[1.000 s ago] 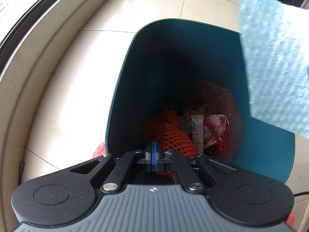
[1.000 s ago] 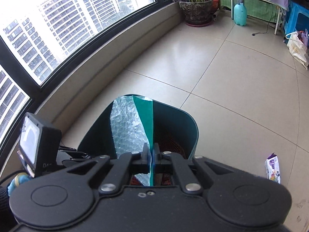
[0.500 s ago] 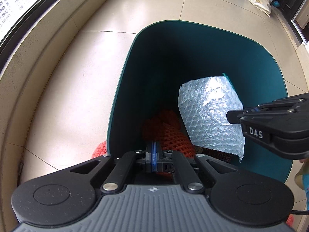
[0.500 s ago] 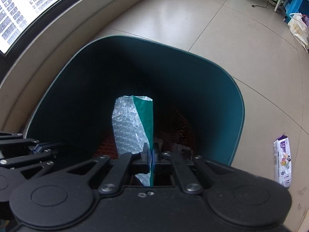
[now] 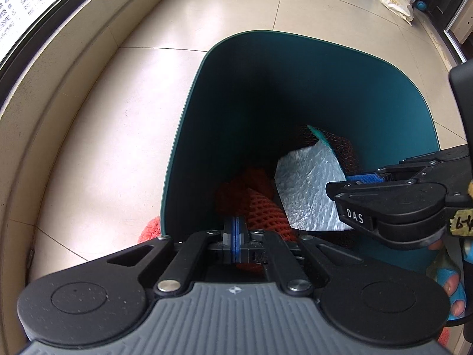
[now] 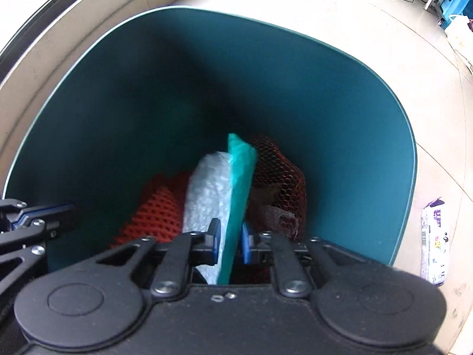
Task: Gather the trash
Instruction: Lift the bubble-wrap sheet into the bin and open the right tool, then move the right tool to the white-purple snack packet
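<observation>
The left hand-held gripper is built of matte black plastic, with a ribbed grey panel at its rear, two round raised discs, silver pivot screws on black link bars, and blue pads. The right hand-held gripper is made alike, all black behind; in the left wrist view white letters "DAS" and a yellow handwritten tag are seen on its side. Blue fabric is worn on the person's hand.
</observation>
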